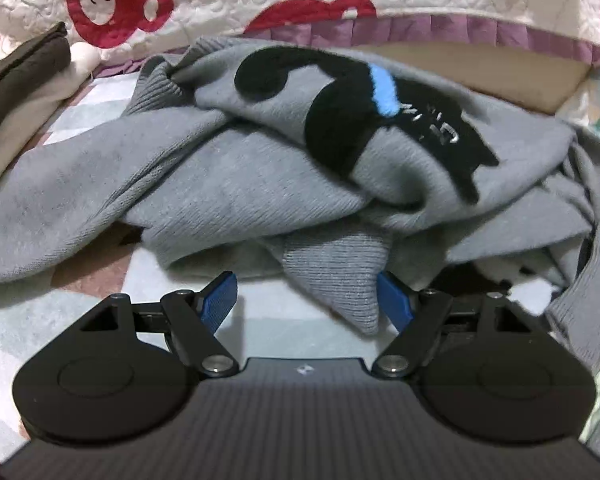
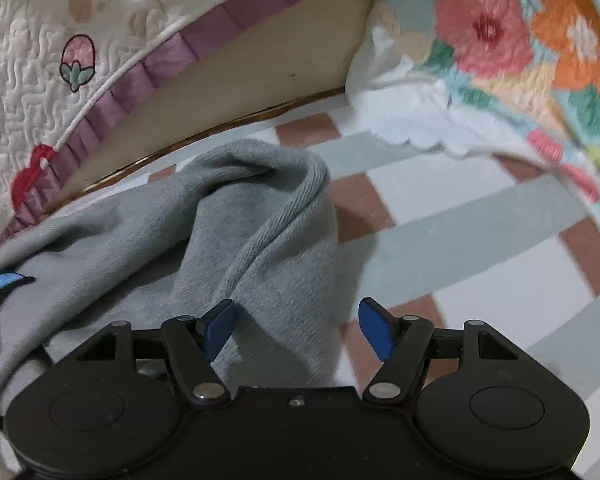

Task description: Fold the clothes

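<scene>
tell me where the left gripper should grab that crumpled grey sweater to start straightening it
Probably the ribbed cuff of the grey sweater, which hangs as a loose point between the open fingers of the left gripper. Come straight forward, low over the checked bedsheet, and close across the ribbing: it is thick, free of the heap, and leads along the sleeve.

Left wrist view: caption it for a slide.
Open left gripper faces a crumpled grey sweater with a black cat motif on a checked bedsheet.
</scene>
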{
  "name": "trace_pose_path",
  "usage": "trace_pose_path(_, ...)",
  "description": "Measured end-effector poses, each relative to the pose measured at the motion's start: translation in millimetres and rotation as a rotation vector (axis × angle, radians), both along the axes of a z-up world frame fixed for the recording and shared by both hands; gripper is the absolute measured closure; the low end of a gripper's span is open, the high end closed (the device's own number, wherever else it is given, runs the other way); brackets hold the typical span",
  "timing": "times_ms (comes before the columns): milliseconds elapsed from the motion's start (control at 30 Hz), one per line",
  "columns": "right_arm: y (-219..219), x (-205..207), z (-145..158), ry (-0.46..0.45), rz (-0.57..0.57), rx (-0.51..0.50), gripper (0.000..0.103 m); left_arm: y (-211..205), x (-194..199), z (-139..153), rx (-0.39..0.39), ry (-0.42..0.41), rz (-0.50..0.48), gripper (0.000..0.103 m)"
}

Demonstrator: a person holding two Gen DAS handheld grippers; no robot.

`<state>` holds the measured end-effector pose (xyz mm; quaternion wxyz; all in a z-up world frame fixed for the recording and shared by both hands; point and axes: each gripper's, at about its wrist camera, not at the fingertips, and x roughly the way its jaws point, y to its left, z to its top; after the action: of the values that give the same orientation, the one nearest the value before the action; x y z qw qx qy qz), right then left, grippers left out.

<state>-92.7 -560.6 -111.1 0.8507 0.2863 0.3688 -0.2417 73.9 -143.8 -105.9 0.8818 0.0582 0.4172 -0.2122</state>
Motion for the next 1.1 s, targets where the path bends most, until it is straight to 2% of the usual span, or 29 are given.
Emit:
trace_pose_path(133,1,0,-14,-0.036,0.001,0.06,0.029,3,6,-3,-0.069,0.047,0.003,0.029)
trace_pose_path(200,4,3,-24,-0.039,0.018,0.077,0.018,2,7,-6,-0.101,0.067,0.002,0.029)
trace_pose_path(233,7,8,-26,-0.019,0.058,0.038,0.017,3,6,-7,-0.114,0.067,0.014,0.031)
trace_pose_path(267,11,13,-28,0.001,0.1,-0.004,0.021,3,6,-8,-0.127,0.066,0.025,0.036)
trace_pose_path(300,15,17,-26,0.018,0.155,-0.072,0.048,3,7,-7,-0.127,0.064,0.029,0.038)
trace_pose_path(333,20,20,-24,0.034,0.207,-0.133,0.064,2,7,-6,-0.127,0.061,0.032,0.042)
trace_pose_path(367,20,23,-19,0.041,0.238,-0.15,0.081,1,7,-4,-0.128,0.056,0.029,0.044)
trace_pose_path(400,19,25,-8,0.048,0.254,-0.19,0.086,1,7,-1,-0.13,0.049,0.025,0.044)
trace_pose_path(467,16,27,22,0.06,0.243,-0.369,0.087,2,5,5,-0.135,0.025,0.025,0.044)
trace_pose_path(567,-24,39,63,0.218,0.1,-0.708,0.088,3,4,11,-0.137,-0.005,0.02,0.044)
trace_pose_path(600,-37,43,77,0.271,0.05,-0.82,0.086,3,4,12,-0.134,-0.011,0.017,0.044)
trace_pose_path(633,-50,47,89,0.329,0.006,-0.924,0.08,2,5,11,-0.129,-0.008,0.016,0.044)
trace_pose_path(667,-61,54,86,0.424,0.011,-0.965,0.063,2,5,11,-0.123,-0.005,0.013,0.044)
trace_pose_path(700,-72,60,82,0.51,0.019,-0.999,0.055,2,4,11,-0.122,-0.007,0.006,0.044)
trace_pose_path(800,-73,57,72,0.549,0.096,-0.957,0.048,1,1,10,-0.113,-0.004,-0.017,0.044)
trace_pose_path(867,-59,49,69,0.499,0.083,-0.931,0.04,0,-1,8,-0.1,0.005,-0.035,0.042)
trace_pose_path(967,-33,26,61,0.341,0.073,-0.746,0.038,-2,0,3,-0.095,0.047,-0.044,0.041)
trace_pose_path(1100,0,7,46,0.147,0.19,-0.437,0.038,-3,0,-3,-0.124,0.059,-0.051,0.039)
